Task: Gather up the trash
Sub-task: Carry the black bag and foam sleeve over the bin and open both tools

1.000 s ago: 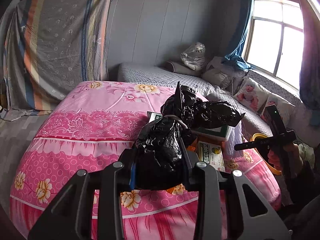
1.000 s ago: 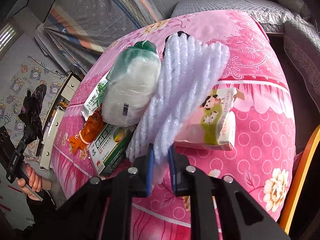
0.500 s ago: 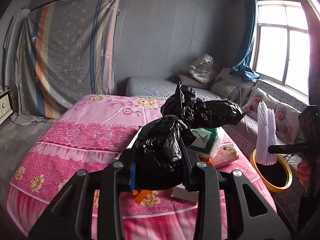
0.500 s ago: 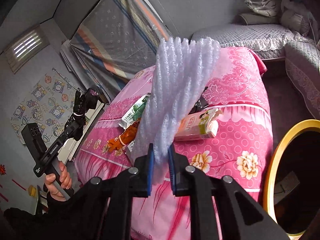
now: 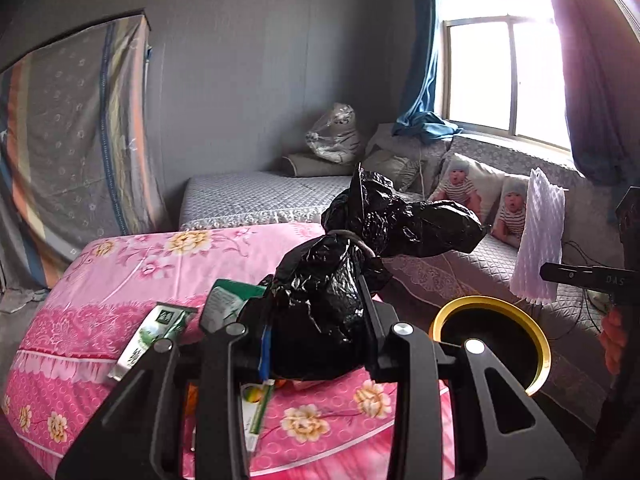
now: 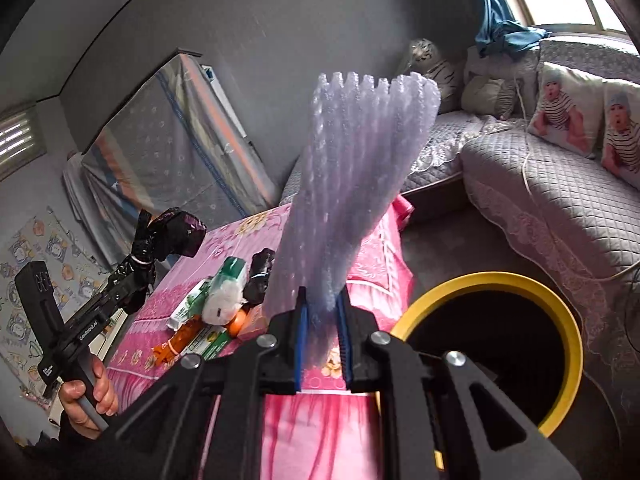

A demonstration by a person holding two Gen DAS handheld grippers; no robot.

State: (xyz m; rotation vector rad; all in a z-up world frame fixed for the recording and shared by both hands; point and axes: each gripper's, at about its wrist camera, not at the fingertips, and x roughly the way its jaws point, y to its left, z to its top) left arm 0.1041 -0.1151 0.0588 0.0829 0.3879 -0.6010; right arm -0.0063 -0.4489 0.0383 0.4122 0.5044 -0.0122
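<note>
Foam sleeve (image 6: 360, 184), clamped in right tool (image 6: 322, 344), now carried off the bed toward yellow-rimmed bin (image 6: 568, 332); left tool (image 5: 316, 344) grips black bag (image 5: 332, 292); centre over opening before release.

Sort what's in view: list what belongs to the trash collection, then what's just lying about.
Job:
left gripper gripping black plastic bag
right gripper gripping white foam net sleeve
yellow-rimmed bin
wrappers and cartons on the pink bedspread

Lying about:
baby-print pillows
tiger plush
blue curtain
</note>
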